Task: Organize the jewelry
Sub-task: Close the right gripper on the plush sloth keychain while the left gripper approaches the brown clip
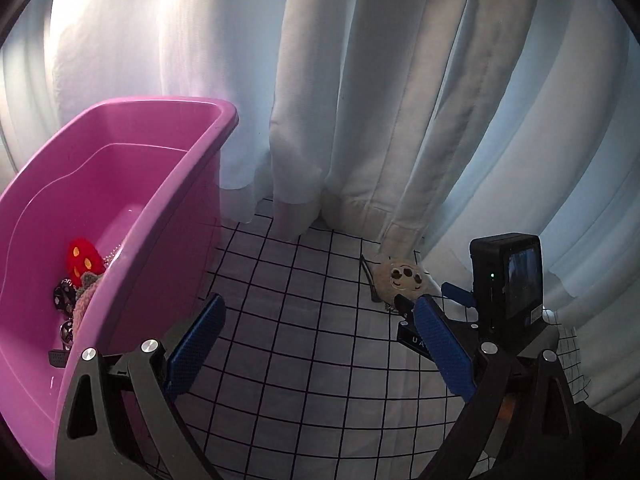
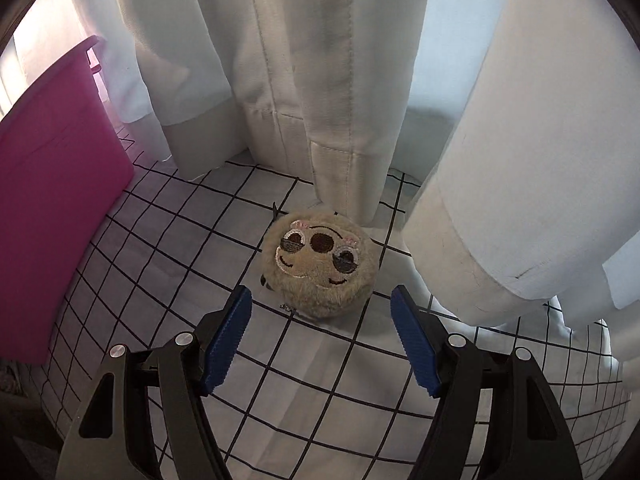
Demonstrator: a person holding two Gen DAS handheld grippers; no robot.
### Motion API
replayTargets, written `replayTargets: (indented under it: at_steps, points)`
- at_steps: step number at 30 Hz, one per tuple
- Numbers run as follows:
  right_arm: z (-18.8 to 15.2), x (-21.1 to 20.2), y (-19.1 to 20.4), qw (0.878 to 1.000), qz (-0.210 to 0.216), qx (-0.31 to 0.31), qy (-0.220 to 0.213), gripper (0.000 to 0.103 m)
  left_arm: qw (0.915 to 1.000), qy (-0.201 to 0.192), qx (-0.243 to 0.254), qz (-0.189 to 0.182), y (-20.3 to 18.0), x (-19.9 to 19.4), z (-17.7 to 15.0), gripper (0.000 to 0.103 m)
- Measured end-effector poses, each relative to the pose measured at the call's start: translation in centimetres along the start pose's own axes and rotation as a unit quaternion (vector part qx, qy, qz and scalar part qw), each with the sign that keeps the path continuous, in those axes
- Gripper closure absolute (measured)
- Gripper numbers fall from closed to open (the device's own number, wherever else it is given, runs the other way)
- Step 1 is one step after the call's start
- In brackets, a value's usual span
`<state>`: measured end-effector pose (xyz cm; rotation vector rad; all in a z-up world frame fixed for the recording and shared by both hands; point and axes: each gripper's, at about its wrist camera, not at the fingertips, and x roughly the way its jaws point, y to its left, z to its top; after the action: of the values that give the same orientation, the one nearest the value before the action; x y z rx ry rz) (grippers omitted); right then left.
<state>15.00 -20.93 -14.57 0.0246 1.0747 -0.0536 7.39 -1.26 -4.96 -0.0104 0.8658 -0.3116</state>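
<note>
A round beige plush charm with a stitched face [image 2: 320, 266] lies on the checked cloth [image 2: 280, 360] near the curtain, a small chain at its near side. My right gripper [image 2: 322, 300] is open, its blue fingers on either side of the charm's near edge and not touching it. The charm also shows in the left wrist view [image 1: 402, 278], with the right gripper [image 1: 426, 298] at it. My left gripper [image 1: 320, 300] is open and empty beside the pink bin [image 1: 168, 184]. The bin holds a red charm [image 1: 84, 258], a dark charm [image 1: 64, 296] and other small pieces.
White curtains [image 2: 340, 80] hang down to the cloth right behind the charm. The pink bin [image 2: 52, 200] stands at the left in the right wrist view. The right gripper's camera block [image 1: 506, 276] rises at the right of the left wrist view.
</note>
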Motion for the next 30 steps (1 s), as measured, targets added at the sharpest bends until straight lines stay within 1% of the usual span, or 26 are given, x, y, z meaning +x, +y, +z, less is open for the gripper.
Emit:
replayTargets:
  at_steps: [2,5,7,9,11,14,17,21,24,25,27,30]
  points:
    - [0.2,0.8,0.5,1.000,-0.003,-0.015,-0.005,0.034,0.9999,0.004,-0.006,0.009,0.2,0.9,-0.4,0.010]
    - [0.4,2.2,0.9,0.999,-0.024,-0.023,-0.001,0.034,0.9996,0.013,-0.013,0.019,0.1,2.6,-0.7,0.010]
    - [0.4,3.2,0.3,1.000,-0.029,-0.011,0.006,0.034,0.9995,0.016,-0.018,0.020,-0.1,3.7,-0.7,0.010]
    - [0.4,3.7,-0.4,1.000,-0.023,0.005,0.006,0.034,0.9994,0.017,-0.015,0.024,-0.5,4.6,-0.6,0.010]
    - [0.1,3.7,-1.5,0.999,-0.027,0.017,0.003,0.034,0.9994,0.019,-0.013,0.025,-0.9,5.8,-0.5,0.010]
    - [-0.2,3.4,-3.1,0.999,-0.003,0.037,-0.002,0.034,0.9995,0.025,-0.009,0.017,-1.4,7.9,-0.5,0.010]
    - [-0.2,3.0,-3.5,0.999,0.019,0.028,-0.017,0.034,0.9993,0.034,-0.006,0.013,-1.8,10.2,-0.6,0.010]
    - [0.3,3.8,-2.8,0.999,0.026,0.014,-0.017,0.034,0.9986,0.047,-0.023,0.012,-1.2,12.0,-1.0,0.010]
    - [1.0,4.7,-2.3,0.999,0.034,0.016,-0.018,0.034,0.9980,0.051,-0.034,0.010,-0.6,12.6,-1.1,0.010]
    - [1.3,5.1,-2.1,0.999,0.032,0.017,-0.018,0.034,0.9980,0.051,-0.035,0.011,-0.5,12.8,-1.1,0.010]
    - [1.8,5.8,-2.1,0.999,0.040,0.027,-0.015,0.034,0.9981,0.051,-0.032,0.015,-0.5,13.2,-1.1,0.010]
    - [1.8,6.0,-2.5,0.997,0.043,0.044,-0.036,0.035,0.9981,0.053,-0.027,0.017,-0.6,13.9,-1.0,0.010]
